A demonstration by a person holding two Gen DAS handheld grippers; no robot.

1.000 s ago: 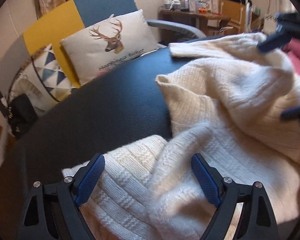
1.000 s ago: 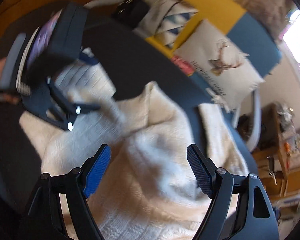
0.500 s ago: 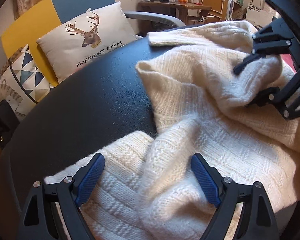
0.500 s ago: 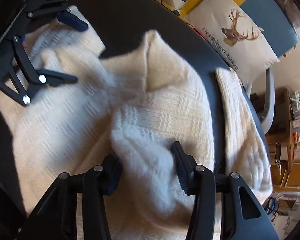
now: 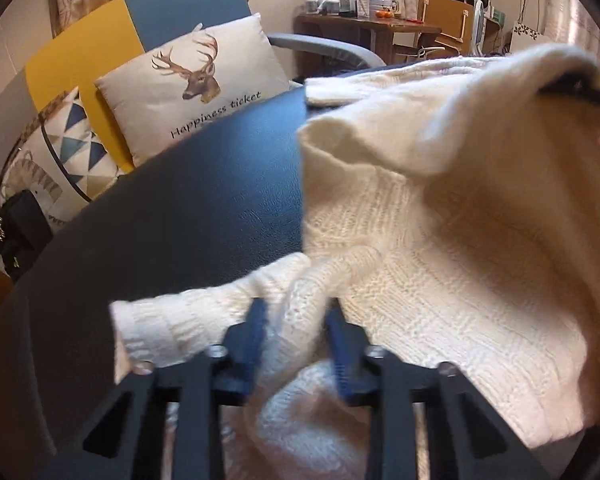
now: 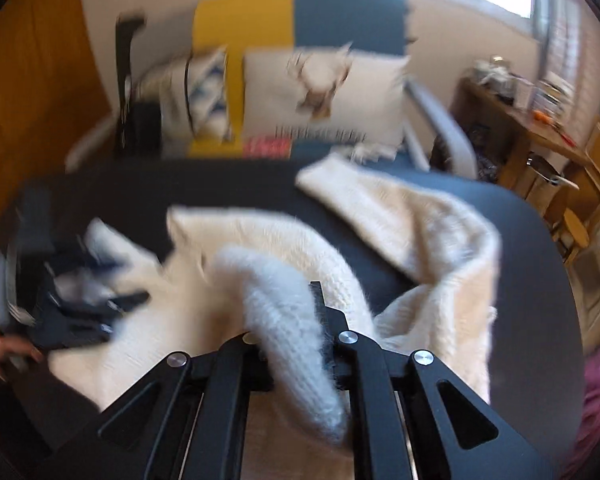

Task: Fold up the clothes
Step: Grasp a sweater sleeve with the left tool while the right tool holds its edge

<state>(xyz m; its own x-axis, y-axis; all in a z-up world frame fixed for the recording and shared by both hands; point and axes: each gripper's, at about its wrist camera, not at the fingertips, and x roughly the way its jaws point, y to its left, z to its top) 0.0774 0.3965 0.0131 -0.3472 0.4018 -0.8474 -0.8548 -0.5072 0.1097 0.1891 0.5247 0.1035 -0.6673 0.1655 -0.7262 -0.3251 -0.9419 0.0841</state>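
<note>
Cream sweater on dark tabletop, gripped by both tools.

Writing read on the deer cushion: "Happiness ticket". Since a second ago, both tools have gone from wide apart to closing: the left tool is clamped on a ribbed fold near the cuff, the right tool is pinched on a lifted fold, and the sweater's right part is now raised. Around: a yellow-and-blue sofa, a triangle-patterned cushion, a black bag, a cluttered wooden desk. The right view is blurred.
</note>
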